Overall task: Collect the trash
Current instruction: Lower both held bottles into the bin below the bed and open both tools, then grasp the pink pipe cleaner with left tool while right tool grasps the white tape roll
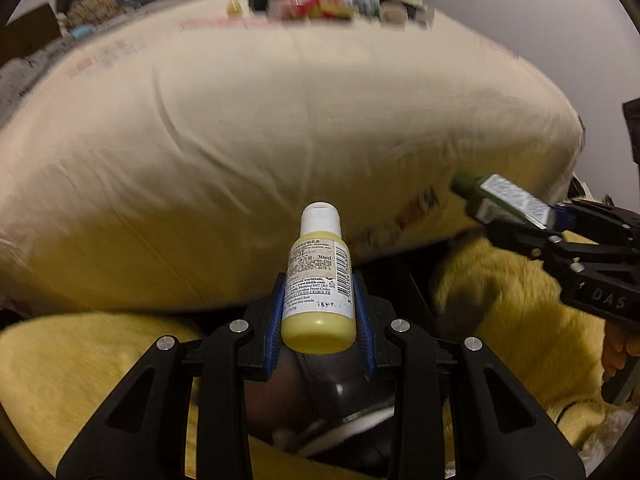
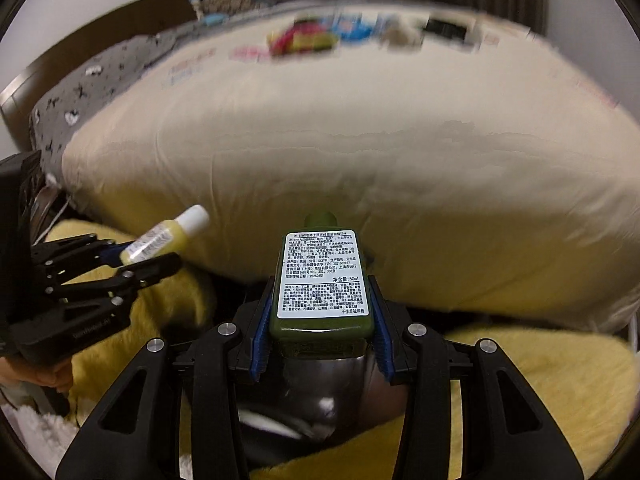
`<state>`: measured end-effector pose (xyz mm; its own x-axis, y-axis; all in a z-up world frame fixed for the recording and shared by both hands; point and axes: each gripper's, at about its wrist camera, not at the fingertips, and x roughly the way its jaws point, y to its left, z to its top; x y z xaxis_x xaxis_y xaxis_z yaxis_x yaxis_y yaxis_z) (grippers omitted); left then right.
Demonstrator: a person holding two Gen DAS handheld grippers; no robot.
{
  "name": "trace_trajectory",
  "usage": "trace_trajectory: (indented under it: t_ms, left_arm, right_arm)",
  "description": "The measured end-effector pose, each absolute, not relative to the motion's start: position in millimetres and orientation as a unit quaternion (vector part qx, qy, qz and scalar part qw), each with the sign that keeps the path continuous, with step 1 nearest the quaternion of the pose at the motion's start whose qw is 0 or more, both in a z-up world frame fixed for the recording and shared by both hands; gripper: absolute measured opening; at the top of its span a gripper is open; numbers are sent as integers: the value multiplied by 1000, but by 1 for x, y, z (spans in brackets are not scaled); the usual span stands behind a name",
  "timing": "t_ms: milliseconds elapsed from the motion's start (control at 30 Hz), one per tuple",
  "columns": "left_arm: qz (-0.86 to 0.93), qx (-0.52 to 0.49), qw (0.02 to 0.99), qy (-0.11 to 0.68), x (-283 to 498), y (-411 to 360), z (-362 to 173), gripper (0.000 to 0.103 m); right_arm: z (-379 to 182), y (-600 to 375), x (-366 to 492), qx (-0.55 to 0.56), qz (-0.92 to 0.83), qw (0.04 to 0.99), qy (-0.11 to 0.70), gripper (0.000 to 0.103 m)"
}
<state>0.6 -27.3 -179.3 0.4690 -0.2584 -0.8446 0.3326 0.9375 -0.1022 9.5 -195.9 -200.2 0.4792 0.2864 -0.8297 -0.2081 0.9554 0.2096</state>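
My left gripper (image 1: 319, 312) is shut on a small yellow bottle (image 1: 318, 284) with a white cap, held cap-forward above a shiny dark metal bin (image 1: 340, 384). My right gripper (image 2: 322, 316) is shut on a dark green bottle (image 2: 324, 280) with a white printed label, also over the metal bin (image 2: 320, 384). The right gripper with the green bottle (image 1: 500, 198) shows at the right of the left wrist view. The left gripper with the yellow bottle (image 2: 160, 242) shows at the left of the right wrist view.
A large cream pillow (image 1: 280, 128) fills the space ahead, also in the right wrist view (image 2: 360, 140). Yellow fluffy fabric (image 1: 80, 368) lies around the bin. A grey patterned sheet (image 2: 88, 88) lies at the left. Colourful items (image 2: 320, 36) lie blurred beyond the pillow.
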Motion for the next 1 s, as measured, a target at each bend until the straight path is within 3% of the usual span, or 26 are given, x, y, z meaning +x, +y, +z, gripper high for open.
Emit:
trace_trajectory:
  t_ms: [200,567,700,733,1000]
  left_arm:
    - [-187,39,812,551,12,-38,-225,29]
    - [-201,54,768,606,17,-53,-270,30]
    - [-195,57,770,605,22,-51,-269,47]
    - [-193,58,772,603,24,-51,-267,49]
    - [-160,75,810,559,19,-34,-241,62]
  right_arm:
    - [-249,-191,19,69,141,815,557,43]
    - [-273,-183,29,61,130,799,584,43]
    - [-270,-185,33,66,122,803,580,54]
    - [-267,-187,33,67,121,805,578,59]
    - [-245,-198,36,68,102,831,542,74]
